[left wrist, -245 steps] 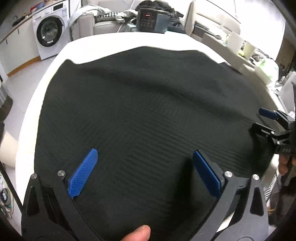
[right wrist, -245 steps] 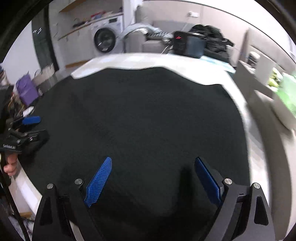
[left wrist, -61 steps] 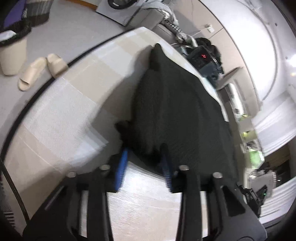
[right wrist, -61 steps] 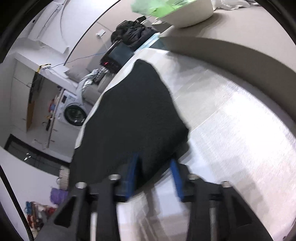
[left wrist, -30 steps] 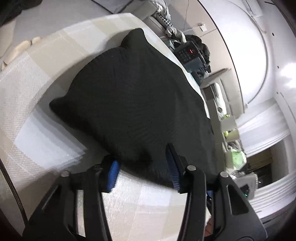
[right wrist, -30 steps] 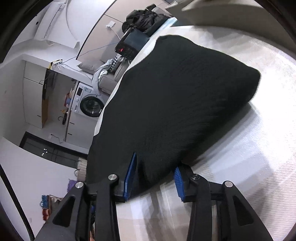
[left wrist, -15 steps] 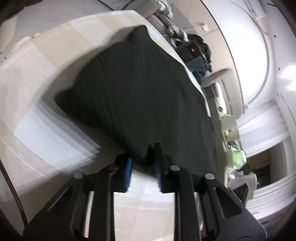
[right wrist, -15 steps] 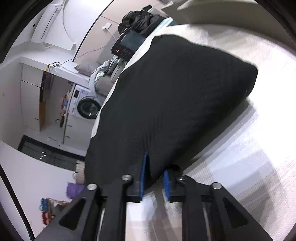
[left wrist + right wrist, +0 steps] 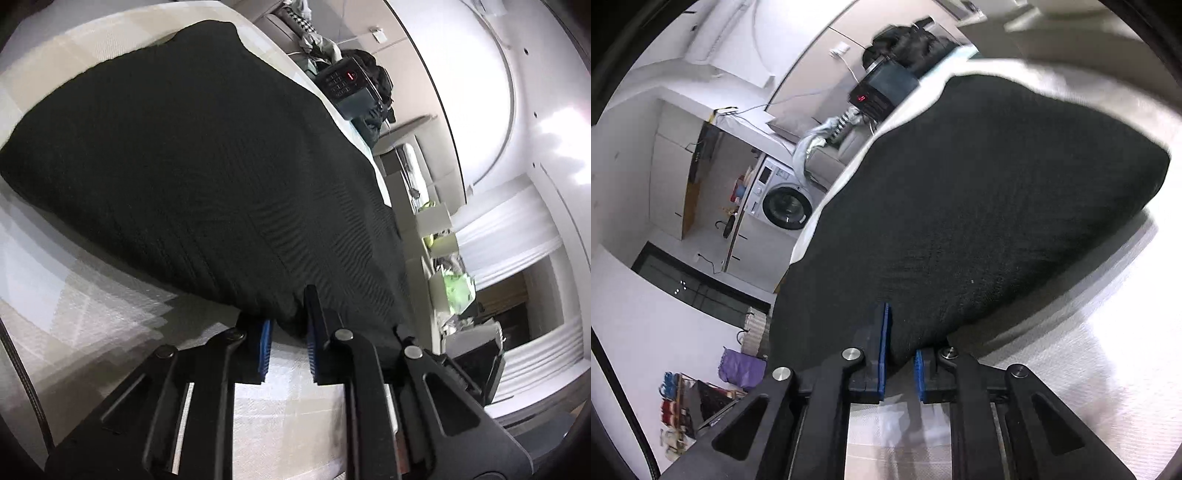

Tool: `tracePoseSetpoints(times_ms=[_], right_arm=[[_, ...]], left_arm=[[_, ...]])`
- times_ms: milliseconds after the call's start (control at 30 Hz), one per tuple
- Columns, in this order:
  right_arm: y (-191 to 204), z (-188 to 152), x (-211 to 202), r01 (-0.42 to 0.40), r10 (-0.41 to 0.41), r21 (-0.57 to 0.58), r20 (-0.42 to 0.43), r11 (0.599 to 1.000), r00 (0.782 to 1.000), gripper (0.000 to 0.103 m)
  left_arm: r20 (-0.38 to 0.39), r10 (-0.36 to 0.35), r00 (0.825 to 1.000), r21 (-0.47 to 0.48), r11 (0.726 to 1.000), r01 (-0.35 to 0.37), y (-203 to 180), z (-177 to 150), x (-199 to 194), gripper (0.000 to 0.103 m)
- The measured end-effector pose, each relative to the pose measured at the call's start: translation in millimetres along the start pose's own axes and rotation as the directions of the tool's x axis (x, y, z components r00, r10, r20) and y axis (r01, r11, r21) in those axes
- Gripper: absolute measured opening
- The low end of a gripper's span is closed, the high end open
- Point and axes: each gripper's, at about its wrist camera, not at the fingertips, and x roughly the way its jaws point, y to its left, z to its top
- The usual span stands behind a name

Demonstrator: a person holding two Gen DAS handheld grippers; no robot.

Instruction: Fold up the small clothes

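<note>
Ahead of the left gripper (image 9: 288,341), the cloth (image 9: 192,158) hides the fingertips and the table beneath it. The right gripper (image 9: 900,360) likewise has its tips buried in the cloth's edge. Beyond it, the cloth's far corner is blurred. Both handles are cut off at the bottom edge.

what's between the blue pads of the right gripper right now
In the right wrist view, the near edge of the black knit garment sits pinched between the closing pads of the right gripper; nothing else lies there.
</note>
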Motion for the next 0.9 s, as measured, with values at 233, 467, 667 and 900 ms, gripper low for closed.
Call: tracePoseSetpoints(times_ms=[233,467,667,900], right_arm=[[-17,1,-1,0.024,-0.02,0.042,-0.083,0.999,0.996,0.023],[3,-2,-25,0.085,-0.099,-0.164,-0.082,0.983,0.992,0.028],[47,-31,-39,0.067,-0.103,-0.403,-0.068,0.913,0.992,0.044],[110,-61,16,0.001,-0.093,-0.639,-0.11,0.769,0.99,0.082]], left_arm=[[0.01,0.031,0.999,-0.036,0.999,-0.031,20,7,-7,0.02],[0.143,0.078,0.987,-0.137,0.989,-0.058,46,30,-35,0.034],[0.167,0.149,0.975,-0.121,0.984,-0.129,51,40,-32,0.011],[0.171,0.179,0.969,-0.078,0.983,-0.168,45,44,-37,0.01]])
